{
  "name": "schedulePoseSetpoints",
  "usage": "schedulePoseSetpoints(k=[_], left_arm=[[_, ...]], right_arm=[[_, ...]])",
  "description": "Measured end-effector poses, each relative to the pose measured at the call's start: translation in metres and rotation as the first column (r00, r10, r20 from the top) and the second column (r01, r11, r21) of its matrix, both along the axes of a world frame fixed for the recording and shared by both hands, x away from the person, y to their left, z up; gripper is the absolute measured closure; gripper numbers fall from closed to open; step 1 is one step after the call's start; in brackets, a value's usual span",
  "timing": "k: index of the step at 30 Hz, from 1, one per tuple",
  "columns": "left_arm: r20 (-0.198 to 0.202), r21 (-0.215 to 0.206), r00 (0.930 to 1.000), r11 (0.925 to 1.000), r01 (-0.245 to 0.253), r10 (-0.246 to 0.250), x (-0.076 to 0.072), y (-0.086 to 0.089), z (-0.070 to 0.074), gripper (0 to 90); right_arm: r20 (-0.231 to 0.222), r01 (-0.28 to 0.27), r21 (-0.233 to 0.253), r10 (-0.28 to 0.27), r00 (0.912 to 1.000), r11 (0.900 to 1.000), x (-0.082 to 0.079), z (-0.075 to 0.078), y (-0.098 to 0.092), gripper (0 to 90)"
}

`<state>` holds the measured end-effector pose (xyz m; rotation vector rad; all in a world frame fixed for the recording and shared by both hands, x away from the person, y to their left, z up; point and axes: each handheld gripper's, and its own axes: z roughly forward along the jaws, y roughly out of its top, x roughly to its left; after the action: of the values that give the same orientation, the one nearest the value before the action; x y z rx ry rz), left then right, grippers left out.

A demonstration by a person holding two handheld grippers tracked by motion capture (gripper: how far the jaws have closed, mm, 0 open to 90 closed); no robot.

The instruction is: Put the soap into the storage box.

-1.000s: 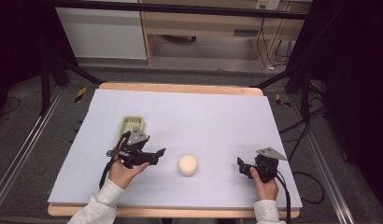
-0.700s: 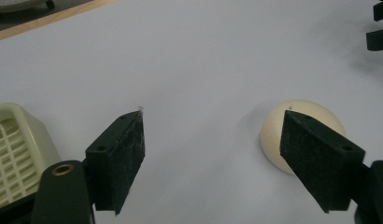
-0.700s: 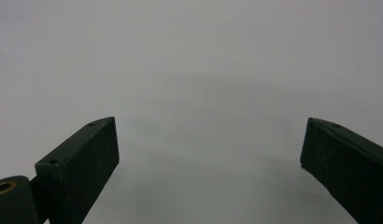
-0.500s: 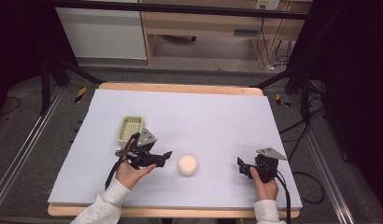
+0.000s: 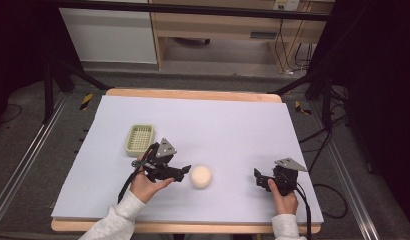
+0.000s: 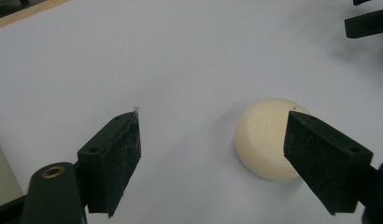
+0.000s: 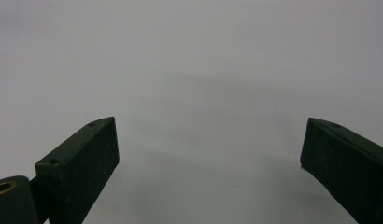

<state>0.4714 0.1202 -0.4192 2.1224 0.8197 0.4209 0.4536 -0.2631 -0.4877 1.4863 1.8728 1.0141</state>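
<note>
Pale lilac-covered desk (image 5: 233, 125): smooth cream round ball (image 5: 200, 176) sits mid-front, just beside left tool (image 5: 185, 171), jaws wide, empty. Right tool (image 5: 256, 178) also agape. Ball prob. hard, slippery, rolls; grip across widest part.

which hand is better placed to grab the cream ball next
Left. The left tool sits right beside the cream ball, open, and its own view shows the ball partly behind one jaw. The right tool, also open, is farther off, facing bare table.
</note>
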Motion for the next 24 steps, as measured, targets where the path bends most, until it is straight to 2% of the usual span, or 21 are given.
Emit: schedulePoseSetpoints(k=[9, 24], left_arm=[[-0.009, 0.024, 0.9992, 0.9990, 0.038, -0.038, -0.004, -0.011, -0.001, 17.8], [-0.032, 0.040, 0.9971, 0.9967, 0.070, -0.069, -0.008, -0.026, -0.008, 17.3]], right_arm=[[-0.001, -0.001, -0.001, 0.001, 1.0000, 1.000, 0.000, 0.000, 0.000, 4.8], [0.000, -0.005, -0.007, 0.005, 1.0000, 1.000, 0.000, 0.000, 0.001, 4.8]])
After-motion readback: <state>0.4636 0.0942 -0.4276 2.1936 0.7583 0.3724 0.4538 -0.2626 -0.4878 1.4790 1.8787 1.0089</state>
